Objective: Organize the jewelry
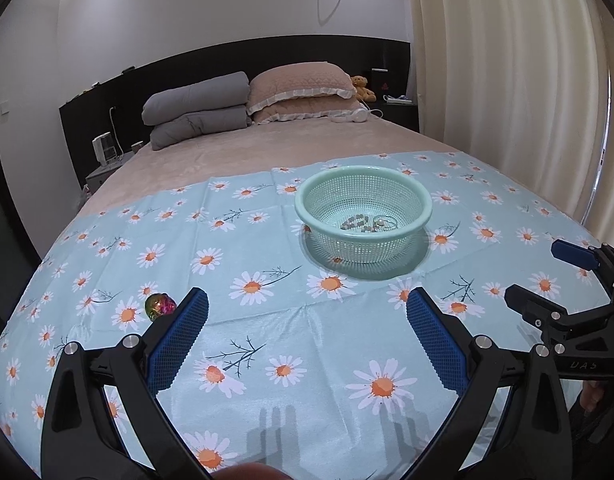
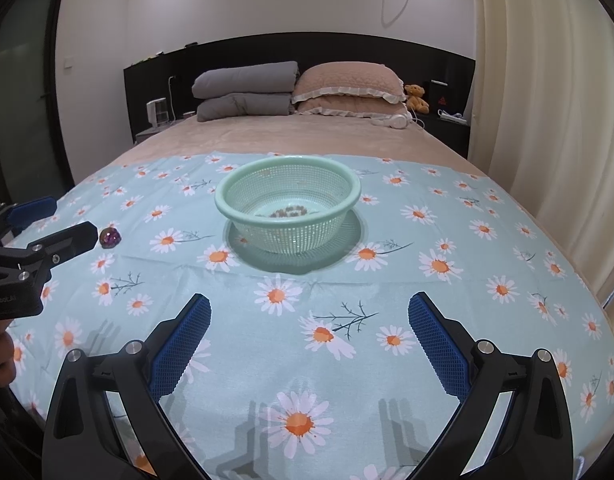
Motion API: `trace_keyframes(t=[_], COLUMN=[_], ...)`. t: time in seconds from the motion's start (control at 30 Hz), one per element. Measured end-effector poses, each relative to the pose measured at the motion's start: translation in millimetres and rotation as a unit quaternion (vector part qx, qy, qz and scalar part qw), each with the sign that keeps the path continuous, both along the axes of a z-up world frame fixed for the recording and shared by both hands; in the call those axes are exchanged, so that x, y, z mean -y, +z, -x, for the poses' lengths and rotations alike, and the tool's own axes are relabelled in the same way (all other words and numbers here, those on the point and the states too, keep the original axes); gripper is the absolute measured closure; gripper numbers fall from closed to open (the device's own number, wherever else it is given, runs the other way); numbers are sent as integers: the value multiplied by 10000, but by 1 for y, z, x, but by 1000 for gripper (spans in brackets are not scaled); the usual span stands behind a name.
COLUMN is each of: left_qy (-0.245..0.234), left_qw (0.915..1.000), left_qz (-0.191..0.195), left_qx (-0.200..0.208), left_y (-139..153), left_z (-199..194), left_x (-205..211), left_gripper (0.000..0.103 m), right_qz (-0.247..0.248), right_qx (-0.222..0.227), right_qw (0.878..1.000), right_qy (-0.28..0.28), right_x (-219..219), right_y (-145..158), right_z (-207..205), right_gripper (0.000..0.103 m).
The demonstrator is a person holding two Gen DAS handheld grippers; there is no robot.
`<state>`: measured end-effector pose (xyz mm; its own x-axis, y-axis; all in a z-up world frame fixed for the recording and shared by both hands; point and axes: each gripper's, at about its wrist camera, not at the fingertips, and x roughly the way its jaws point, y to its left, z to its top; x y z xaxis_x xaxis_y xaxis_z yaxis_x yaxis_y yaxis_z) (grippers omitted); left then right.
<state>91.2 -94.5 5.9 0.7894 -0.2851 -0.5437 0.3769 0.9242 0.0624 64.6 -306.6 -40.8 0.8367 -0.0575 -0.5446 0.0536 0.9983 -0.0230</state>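
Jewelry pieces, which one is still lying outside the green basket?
The iridescent multicoloured bead piece lies alone on the daisy cloth, beside the left gripper. The beaded bracelet and ring are inside the green basket.

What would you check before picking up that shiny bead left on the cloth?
1. Left gripper open and empty: ok.
2. Right gripper open and empty: ok.
3. Bead in plain view, nothing on it: ok.
4. Bead between the left fingers: not ok, it lies outside the left finger.
5. Basket upright with room inside: ok.
6. Whether the bead would roll on the cloth: cannot tell.
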Motion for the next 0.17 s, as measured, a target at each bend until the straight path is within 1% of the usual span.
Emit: trace_keyframes(t=[0.07,0.17], left_qy=[-180,-216], left_qw=[9998,9997], left_qz=[124,47], left_qx=[7,72], left_y=[2,3], left_z=[4,6], left_x=[0,4], left_gripper=[6,6], right_qz=[18,38], right_qx=[-7,-2], right_qw=[10000,10000], right_qy=[1,17], right_x=[0,-1], right_y=[0,0], right_z=[0,0], right_gripper=[8,8])
